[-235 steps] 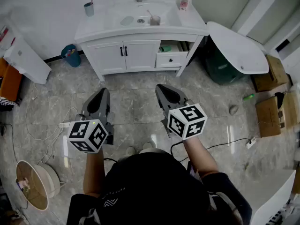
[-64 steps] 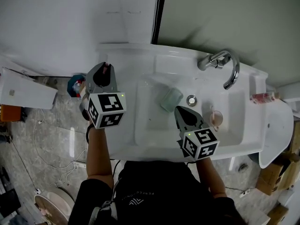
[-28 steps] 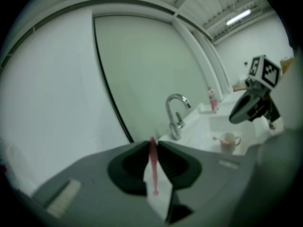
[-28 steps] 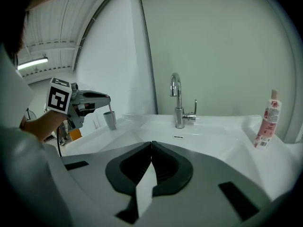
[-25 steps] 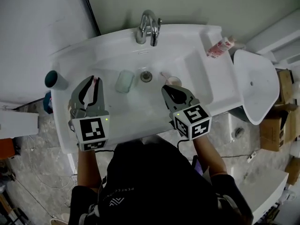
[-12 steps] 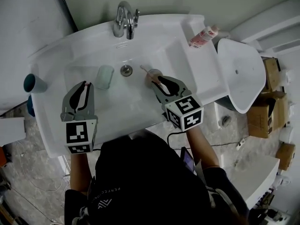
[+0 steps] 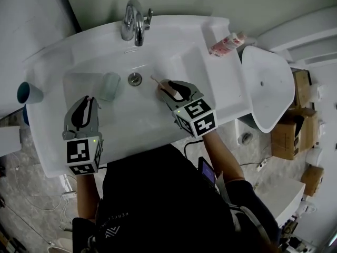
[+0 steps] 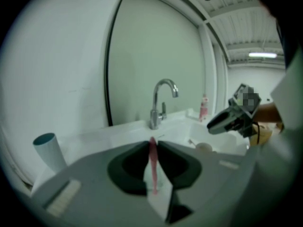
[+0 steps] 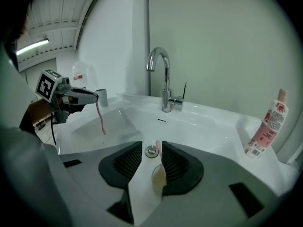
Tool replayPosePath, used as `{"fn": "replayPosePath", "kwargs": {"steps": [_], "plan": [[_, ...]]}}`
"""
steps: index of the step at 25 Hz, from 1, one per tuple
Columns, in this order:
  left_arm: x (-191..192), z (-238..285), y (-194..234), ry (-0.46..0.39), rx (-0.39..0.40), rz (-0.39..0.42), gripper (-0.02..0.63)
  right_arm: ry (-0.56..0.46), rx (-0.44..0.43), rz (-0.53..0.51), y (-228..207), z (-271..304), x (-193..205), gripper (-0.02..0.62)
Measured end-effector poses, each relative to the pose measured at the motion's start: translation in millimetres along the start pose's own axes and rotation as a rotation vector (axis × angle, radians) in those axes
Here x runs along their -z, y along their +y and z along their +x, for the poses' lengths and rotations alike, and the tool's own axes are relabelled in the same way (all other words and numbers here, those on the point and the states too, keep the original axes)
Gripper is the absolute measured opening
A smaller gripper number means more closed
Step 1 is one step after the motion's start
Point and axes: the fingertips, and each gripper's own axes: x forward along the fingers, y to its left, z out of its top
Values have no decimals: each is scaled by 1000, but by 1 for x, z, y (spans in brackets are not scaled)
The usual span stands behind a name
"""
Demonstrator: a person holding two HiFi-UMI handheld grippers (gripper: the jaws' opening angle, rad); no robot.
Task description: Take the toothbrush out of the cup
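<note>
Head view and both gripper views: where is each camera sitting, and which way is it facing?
Head view: above the sink, looking steeply down; left gripper, right gripper, arms and torso show.
Left gripper view: rides the left gripper, faces the faucet; jaws shut on a pink toothbrush.
Right gripper view: rides the right gripper, faces the faucet; jaws, just opened, flank the cup.
Shared: all see the faucet.

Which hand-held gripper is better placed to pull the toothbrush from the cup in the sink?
Right. The right hand-held gripper has just been opening its jaws, with the toothbrush between them, over the cup. The left hand-held gripper is aside, shut on a second toothbrush.
</note>
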Motion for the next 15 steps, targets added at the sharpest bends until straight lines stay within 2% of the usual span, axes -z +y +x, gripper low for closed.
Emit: {"fn": "replayPosePath", "kwargs": {"steps": [15], "plan": [[24, 4, 6, 83, -141, -68, 64, 179, -152, -73, -17, 63, 47, 120]]}}
